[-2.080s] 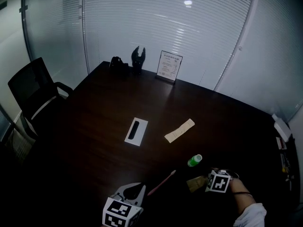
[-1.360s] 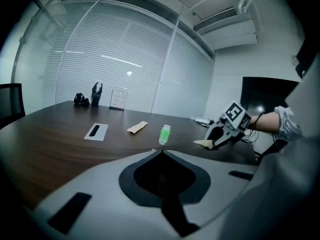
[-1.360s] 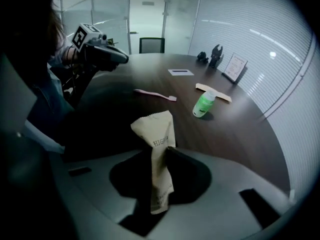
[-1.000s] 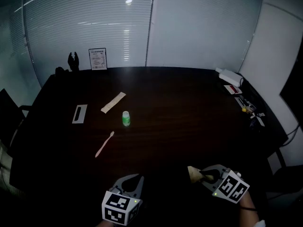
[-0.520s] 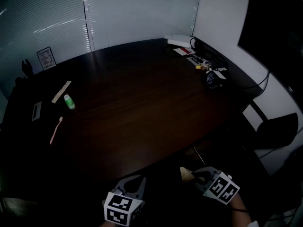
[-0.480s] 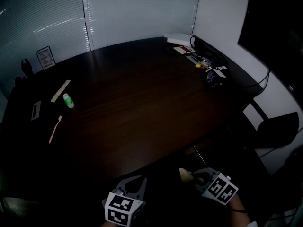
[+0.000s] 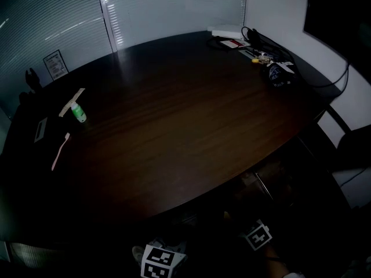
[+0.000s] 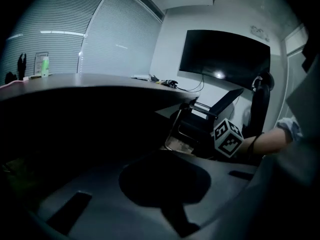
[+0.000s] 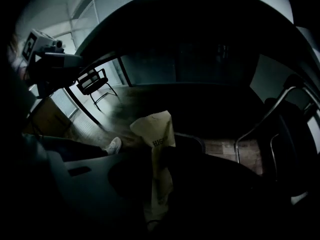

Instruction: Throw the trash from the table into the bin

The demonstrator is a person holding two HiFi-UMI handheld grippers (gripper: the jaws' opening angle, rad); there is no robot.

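Note:
My right gripper [image 9: 158, 215] is shut on a beige printed paper wrapper [image 9: 155, 131], which stands up from the jaws over the dark round opening [image 9: 205, 184] of a grey-lidded bin [image 9: 75, 181]. Both grippers hang below the table's near edge; in the head view only their marker cubes show, the left gripper [image 7: 159, 263] and the right gripper [image 7: 257, 236]. The left gripper view shows the same bin [image 8: 100, 184] and the right gripper's cube [image 8: 227, 136]; its own jaws are lost in the dark. On the table [image 7: 191, 126] lie a green bottle [image 7: 76, 113], a paper strip [image 7: 71, 101] and a pink toothbrush [image 7: 59, 151].
A small black-and-white card [image 7: 40, 129] lies at the table's far left. Cables and small items [image 7: 261, 54] crowd its far right end. Office chairs [image 9: 92, 81] [image 8: 210, 109] stand near the bin. A person's shoe [image 9: 114, 145] rests on the floor beside it.
Both grippers have sunk below the table edge to the bottom of the head view. The wrapper, seen earlier in the right gripper's jaws, is hidden there now. The view has shifted slightly.

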